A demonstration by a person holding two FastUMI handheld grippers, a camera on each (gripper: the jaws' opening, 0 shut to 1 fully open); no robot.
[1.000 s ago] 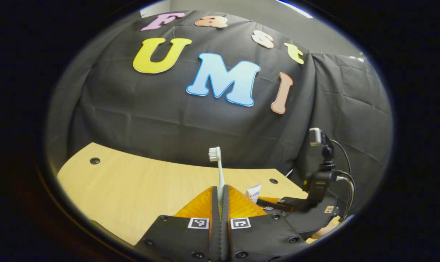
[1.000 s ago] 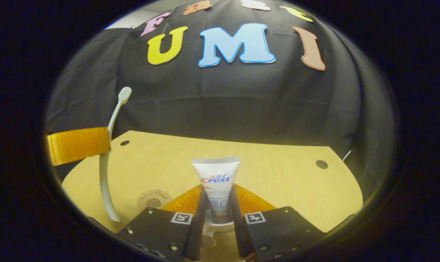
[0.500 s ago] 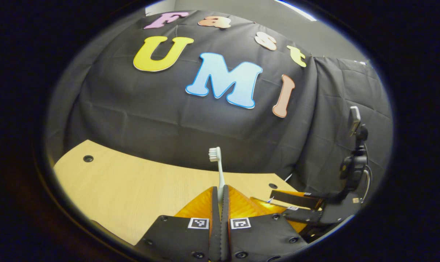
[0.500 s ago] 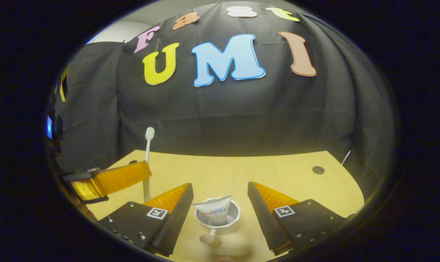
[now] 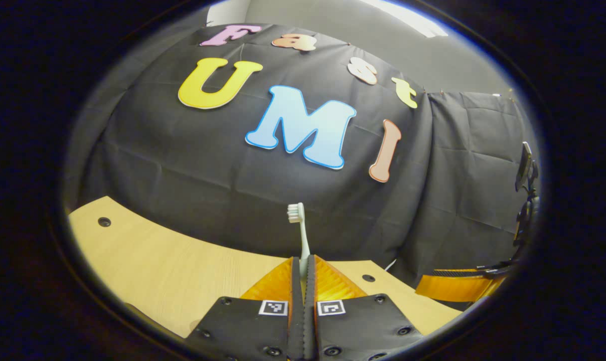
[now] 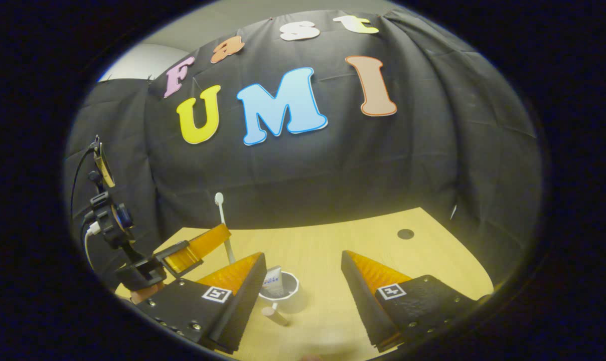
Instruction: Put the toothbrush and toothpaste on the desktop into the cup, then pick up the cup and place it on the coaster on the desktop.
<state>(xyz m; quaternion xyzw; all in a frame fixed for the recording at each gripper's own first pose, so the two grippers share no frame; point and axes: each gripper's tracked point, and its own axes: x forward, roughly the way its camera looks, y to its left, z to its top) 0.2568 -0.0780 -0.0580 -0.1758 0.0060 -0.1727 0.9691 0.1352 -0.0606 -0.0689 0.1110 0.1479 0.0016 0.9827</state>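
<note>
Since a second ago the right gripper [image 6: 303,281] has let the toothpaste [image 6: 273,277] go and drawn back from the cup [image 6: 282,292]; its fingers now stand spread wide, with nothing between them. That tube sits inside the cup, leaning on the rim (the first item looks delivered). The cup stands on the desktop [image 6: 333,250], just ahead of the right gripper's left finger. Beside the cup, the left gripper [image 5: 303,281] stays pressed together on the toothbrush [image 5: 300,230], pinching its handle with the bristles pointing up. By my reading, the toothbrush goes into the cup next, then the cup onto the coaster. From the left gripper view, the right gripper has slid off toward the edge.
</note>
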